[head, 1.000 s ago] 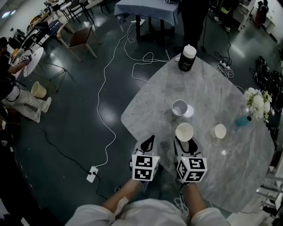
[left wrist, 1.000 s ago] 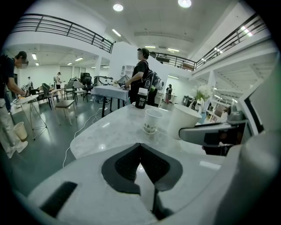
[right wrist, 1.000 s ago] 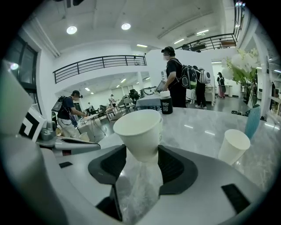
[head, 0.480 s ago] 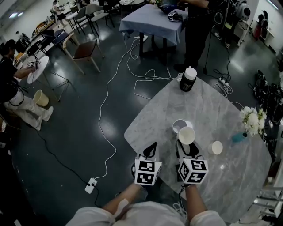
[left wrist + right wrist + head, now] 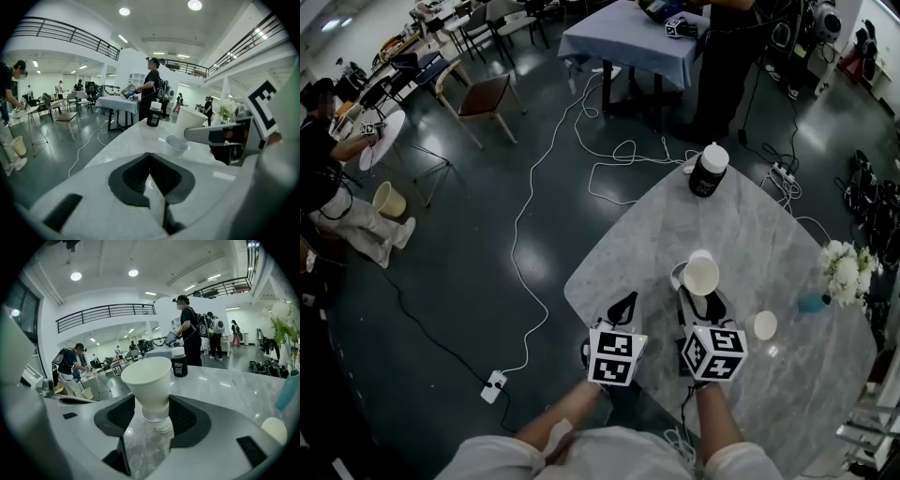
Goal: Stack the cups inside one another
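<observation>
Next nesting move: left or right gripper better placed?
Right. The right gripper is shut on a paper cup, held upright just beside the open cup standing on the marble table. The left gripper is shut with nothing between its jaws and sits farther from that cup.

— Near the centre of the frame we see our right gripper (image 5: 701, 298) clamped on a paper cup (image 5: 701, 276), mouth up, above the marble table (image 5: 750, 225).
— Agreed. A second cup (image 5: 678, 276) peeks out at its left, partly covered.
— Our left gripper (image 5: 622, 304) sits beside it, at the table's lower-left edge.
— And a third cup (image 5: 765, 325) stands at lower right, with a black jar (image 5: 709, 172) towards the top.
</observation>
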